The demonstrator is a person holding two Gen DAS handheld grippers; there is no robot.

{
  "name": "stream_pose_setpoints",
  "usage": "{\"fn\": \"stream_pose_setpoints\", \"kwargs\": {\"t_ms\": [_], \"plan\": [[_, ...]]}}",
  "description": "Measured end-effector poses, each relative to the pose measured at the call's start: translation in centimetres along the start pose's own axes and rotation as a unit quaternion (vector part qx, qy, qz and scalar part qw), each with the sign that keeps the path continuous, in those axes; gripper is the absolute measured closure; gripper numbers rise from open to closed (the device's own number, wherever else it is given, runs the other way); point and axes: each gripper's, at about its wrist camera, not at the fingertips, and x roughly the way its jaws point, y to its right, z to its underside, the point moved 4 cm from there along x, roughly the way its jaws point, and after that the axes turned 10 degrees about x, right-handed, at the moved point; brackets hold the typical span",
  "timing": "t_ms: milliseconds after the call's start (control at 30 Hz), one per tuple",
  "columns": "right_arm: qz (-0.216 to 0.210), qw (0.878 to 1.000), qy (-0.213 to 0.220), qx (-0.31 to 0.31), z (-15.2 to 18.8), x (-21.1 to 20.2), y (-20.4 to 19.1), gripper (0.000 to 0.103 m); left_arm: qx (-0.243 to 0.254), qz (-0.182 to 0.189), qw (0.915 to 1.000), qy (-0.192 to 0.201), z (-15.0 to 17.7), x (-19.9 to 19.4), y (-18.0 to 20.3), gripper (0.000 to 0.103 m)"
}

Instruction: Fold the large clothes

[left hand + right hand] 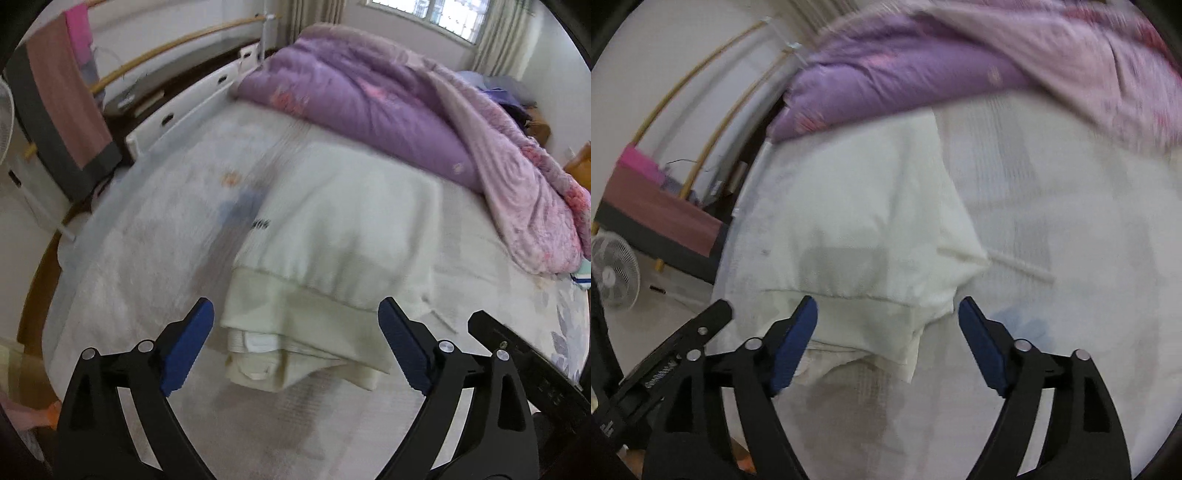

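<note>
Folding appears mostly done: the cream garment (332,236) is laid doubled on the bed (147,258), its ribbed hem nearest, near the purple quilt (354,96). Left gripper (295,321) and right gripper (888,314) are spread wide, gripping nothing; a final fold may be needed.

- A pale patterned bed sheet (147,236) covers the bed.
- A bulky purple quilt with pink flowers (351,96) is heaped along the bed's far edge, reaching its far right corner.
- A brownish-pink towel with a dark grey border (62,110) hangs beyond the bed's left edge, a bright pink cloth (78,33) beside it.
- A white standing fan (615,271) is on the floor left of the bed.
- A bright window with pale curtains (443,14) sits behind the quilt.
</note>
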Motion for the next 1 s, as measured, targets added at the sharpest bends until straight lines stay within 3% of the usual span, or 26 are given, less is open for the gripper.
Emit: {"fn": "stream_pose_setpoints", "kwargs": {"t_ms": [133, 333, 1000], "plan": [[0.001, 0.999, 0.023, -0.041, 0.3, -5.3, -1.0, 0.017, 0.017, -0.009, 0.9998, 0.01, -0.7, -4.0, 2.8, 0.012], [-0.007, 0.997, 0.045, -0.058, 0.6, -11.8, 1.0, 0.011, 0.01, -0.017, 0.9991, 0.039, -0.7, -10.9, 6.5, 0.012], [-0.059, 0.983, 0.12, -0.129, 4.4, -39.0, 9.8, 0.011, 0.006, -0.036, 0.9896, 0.139, 6.9, -34.5, 23.2, 0.011]]}}
